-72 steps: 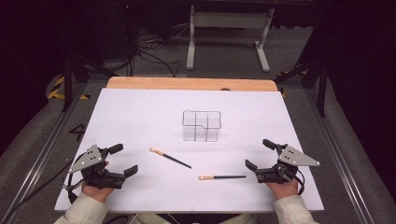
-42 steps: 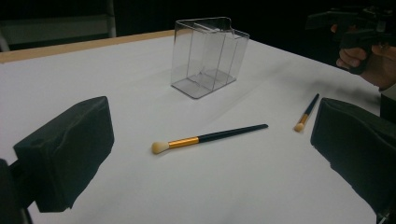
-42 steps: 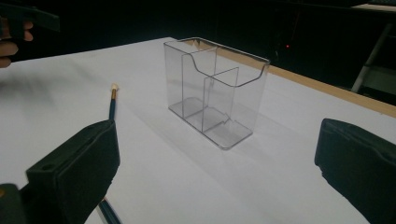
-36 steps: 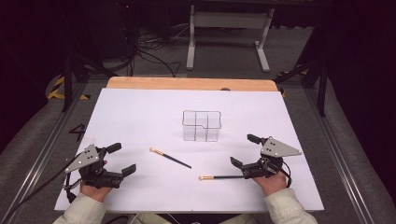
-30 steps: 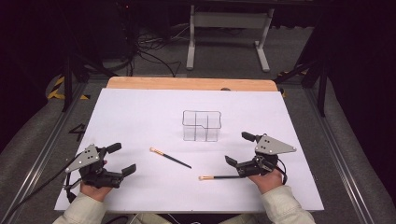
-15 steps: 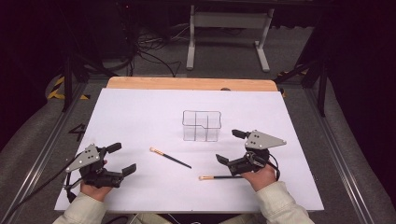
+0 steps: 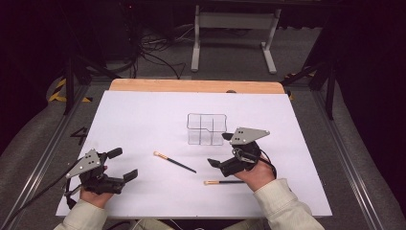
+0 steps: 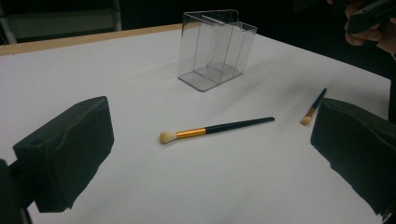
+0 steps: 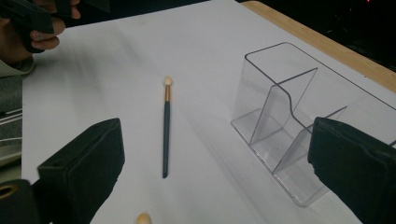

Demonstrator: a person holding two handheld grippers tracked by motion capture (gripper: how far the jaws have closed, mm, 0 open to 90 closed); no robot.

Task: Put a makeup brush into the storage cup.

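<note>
High view: the right gripper (image 7: 223, 151) hangs with its jaws spread wide and nothing between them, just over the white table sheet (image 7: 143, 120) and in front of the clear acrylic organizer (image 7: 206, 129). The near makeup brush (image 7: 224, 182) lies directly under that hand, on the person's side of the jaws; its pale tuft points left and its dark handle runs right beneath the hand, so its long axis lies roughly crosswise to the person. In the right gripper view only that tuft (image 9: 143, 218) peeks in at the bottom edge between the two black pads, which suggests the gripper sits a little past the brush and would have to draw back and drop to close on the handle.

The second makeup brush (image 7: 174, 162) lies farther left, between the two hands, slanted with its tuft toward the upper left and its handle tip toward the right gripper. The right gripper view shows it (image 9: 166, 126) lengthwise ahead of the jaws, tuft at the far end.

The left gripper (image 7: 119, 164) rests low at the near left corner, jaws likewise apart and empty, well apart from both brushes. So the right hand is clearly the nearer one to the near brush; whether its pads clear the table I cannot tell for sure
</note>
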